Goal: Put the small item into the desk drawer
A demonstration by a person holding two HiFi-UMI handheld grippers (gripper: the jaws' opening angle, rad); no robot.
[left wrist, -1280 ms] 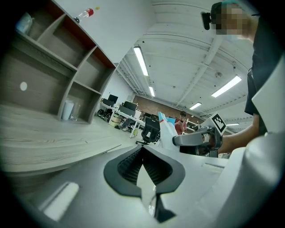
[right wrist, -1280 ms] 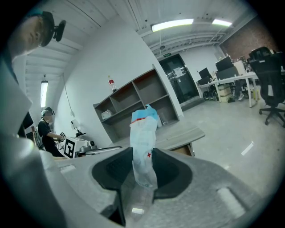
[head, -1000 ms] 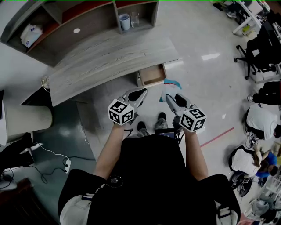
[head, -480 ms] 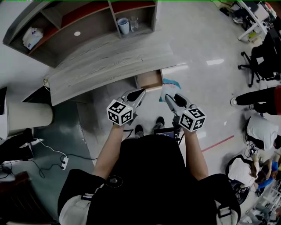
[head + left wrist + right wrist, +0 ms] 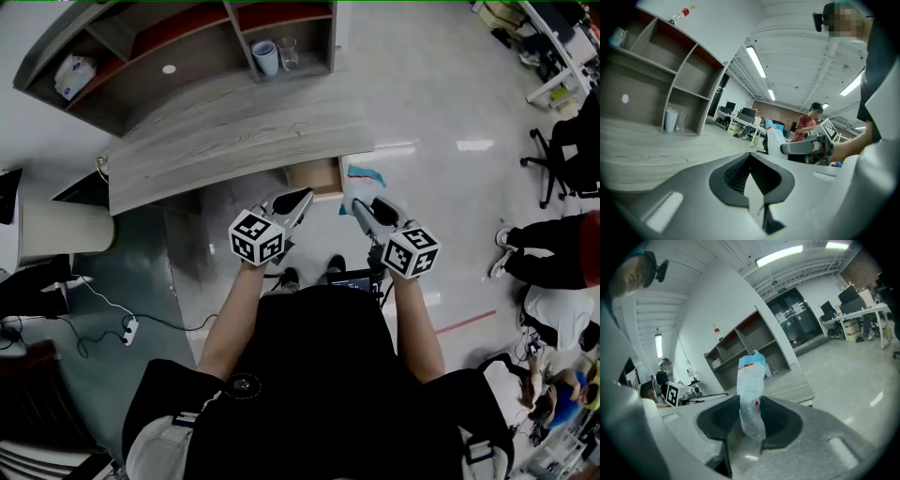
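A small white-and-blue packet (image 5: 360, 180) sticks up from my right gripper (image 5: 362, 206), whose jaws are shut on its lower end; in the right gripper view the packet (image 5: 751, 391) stands upright between the pads. The open wooden desk drawer (image 5: 318, 174) shows just beyond the grippers, partly under the grey desk top (image 5: 234, 131). My left gripper (image 5: 294, 201) hangs beside the right one, shut with nothing in it (image 5: 750, 157). From the left gripper view, the right gripper (image 5: 806, 147) and its packet (image 5: 774, 139) appear to the right.
A shelf unit on the desk holds a blue-rimmed cup (image 5: 265, 54), a glass (image 5: 289, 52) and a tissue pack (image 5: 73, 75). A power strip with cables (image 5: 126, 330) lies on the floor at left. Office chairs (image 5: 562, 159) and seated people (image 5: 548, 253) fill the right side.
The desk and drawer have drifted up and nearer in the head view, and more of the drawer is hidden under the desk edge. Both grippers keep their pose; the packet stays held.
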